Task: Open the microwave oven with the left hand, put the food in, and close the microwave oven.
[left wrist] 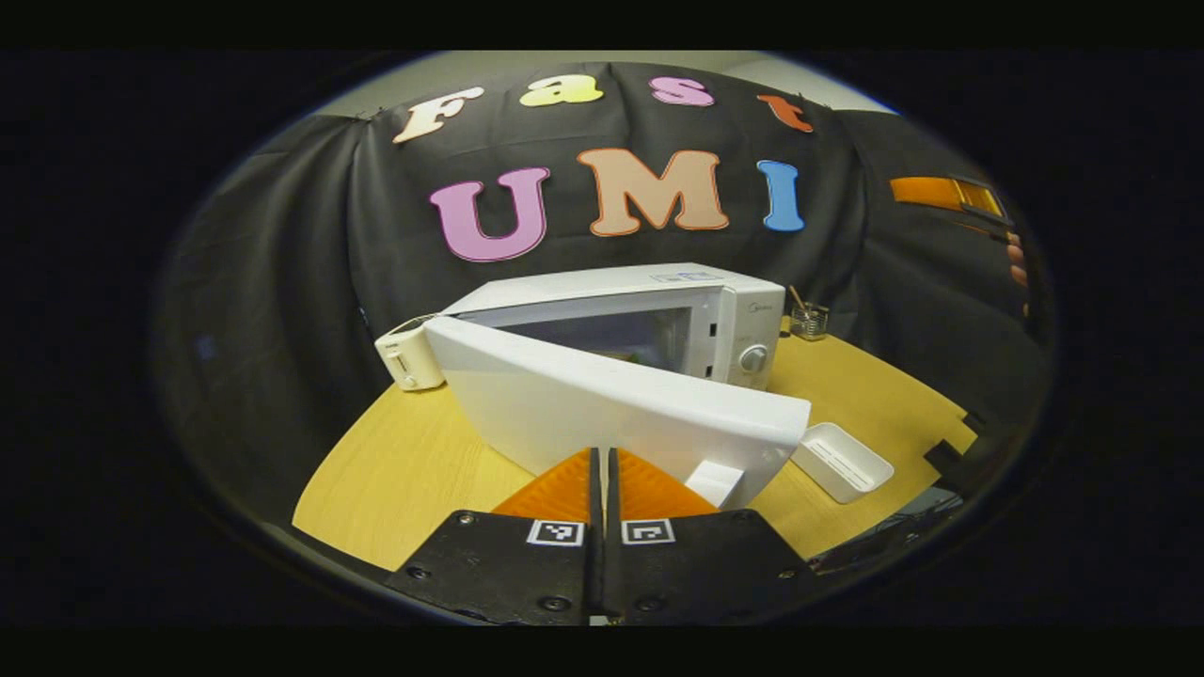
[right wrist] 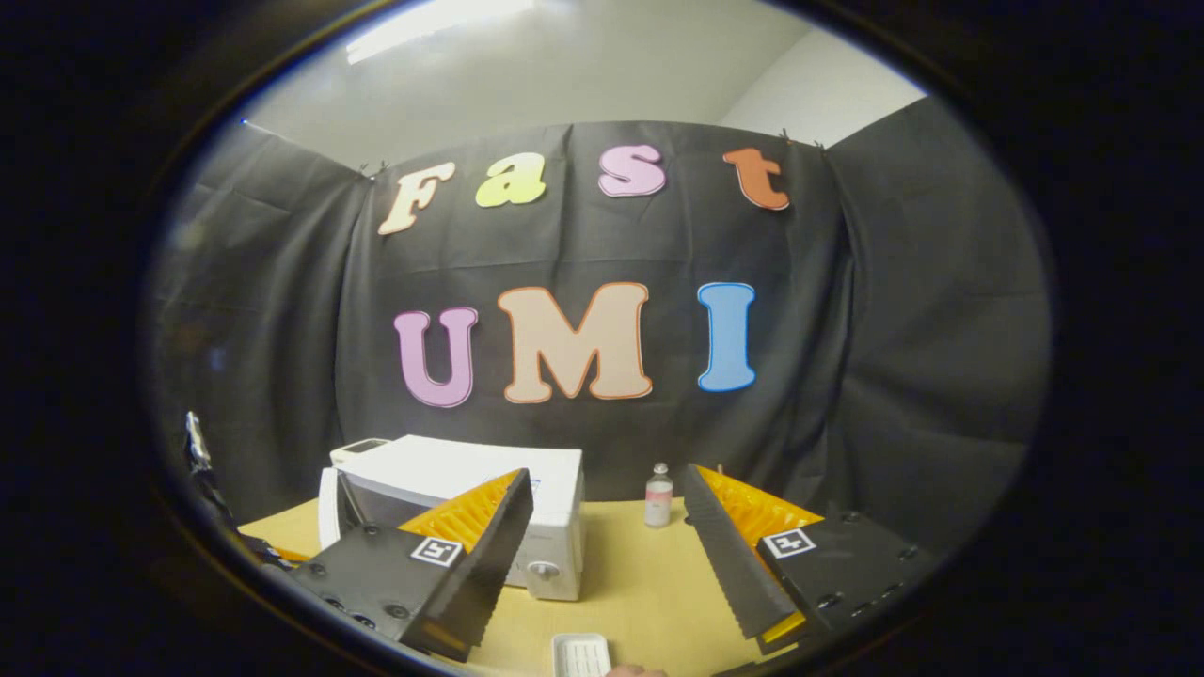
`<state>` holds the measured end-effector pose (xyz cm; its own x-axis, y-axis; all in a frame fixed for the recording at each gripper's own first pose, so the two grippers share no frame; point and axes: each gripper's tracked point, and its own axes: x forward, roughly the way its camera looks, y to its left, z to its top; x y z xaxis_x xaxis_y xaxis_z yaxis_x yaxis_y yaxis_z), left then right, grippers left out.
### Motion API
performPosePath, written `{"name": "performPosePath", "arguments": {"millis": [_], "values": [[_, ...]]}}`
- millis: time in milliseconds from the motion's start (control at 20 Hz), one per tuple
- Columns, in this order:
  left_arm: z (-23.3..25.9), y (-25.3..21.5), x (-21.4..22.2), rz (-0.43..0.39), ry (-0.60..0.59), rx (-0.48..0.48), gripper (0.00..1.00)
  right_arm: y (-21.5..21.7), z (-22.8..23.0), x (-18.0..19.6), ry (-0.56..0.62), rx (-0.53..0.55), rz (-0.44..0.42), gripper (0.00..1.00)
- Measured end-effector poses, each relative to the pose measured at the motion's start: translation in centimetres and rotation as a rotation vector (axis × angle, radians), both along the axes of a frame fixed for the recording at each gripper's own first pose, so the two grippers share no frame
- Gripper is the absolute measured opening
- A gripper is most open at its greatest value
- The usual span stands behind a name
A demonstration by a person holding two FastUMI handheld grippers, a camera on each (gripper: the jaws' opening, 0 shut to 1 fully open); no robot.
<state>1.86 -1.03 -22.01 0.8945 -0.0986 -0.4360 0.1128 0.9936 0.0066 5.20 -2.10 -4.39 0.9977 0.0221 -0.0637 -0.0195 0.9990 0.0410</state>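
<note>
The left gripper (left wrist: 602, 451), jaws pressed together, is sitting against the half-open door (left wrist: 611, 404) of the microwave (left wrist: 715, 320), whose inside is hard to make out, while the right gripper (right wrist: 607, 527) is hanging with jaws spread, a tray (right wrist: 580, 655) below it being cut off.

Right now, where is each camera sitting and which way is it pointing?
Left gripper view: rides the left gripper, fingers together, low and close against the microwave's half-open door.
Right gripper view: rides the right gripper, fingers spread, farther back and tilted up toward the booth wall.
Shared: the microwave, the wooden table and the white tray.
</note>
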Motion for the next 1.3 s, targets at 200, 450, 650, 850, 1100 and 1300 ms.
{"name": "performPosePath", "arguments": {"millis": [200, 450, 650, 850, 1100, 1300], "values": [[0.2, -1.4, 1.5, -0.015, -0.003, -0.008, 0.01, -0.4, 0.1, 0.3, -0.004, -0.002, 0.001, 0.91], [-0.4, -3.4, 3.5, -0.056, 0.009, -0.021, 0.01, -0.6, 0.2, 1.1, -0.007, 0.012, 0.000, 0.91], [0.0, -4.2, 6.1, -0.070, -0.007, -0.017, 0.00, -0.7, 0.2, 1.7, -0.008, 0.013, 0.003, 0.91], [-0.2, -5.1, 8.2, -0.080, -0.011, -0.027, 0.00, -0.8, 0.4, 2.2, -0.006, 0.013, 0.006, 0.91], [-0.6, -6.5, 10.0, -0.085, 0.004, -0.079, 0.01, -1.2, 0.6, 2.6, -0.011, -0.009, 0.004, 0.91], [-0.6, -6.8, 11.8, -0.074, 0.002, -0.097, 0.01, -1.5, 0.7, 2.8, -0.010, -0.003, 0.005, 0.91]]}}
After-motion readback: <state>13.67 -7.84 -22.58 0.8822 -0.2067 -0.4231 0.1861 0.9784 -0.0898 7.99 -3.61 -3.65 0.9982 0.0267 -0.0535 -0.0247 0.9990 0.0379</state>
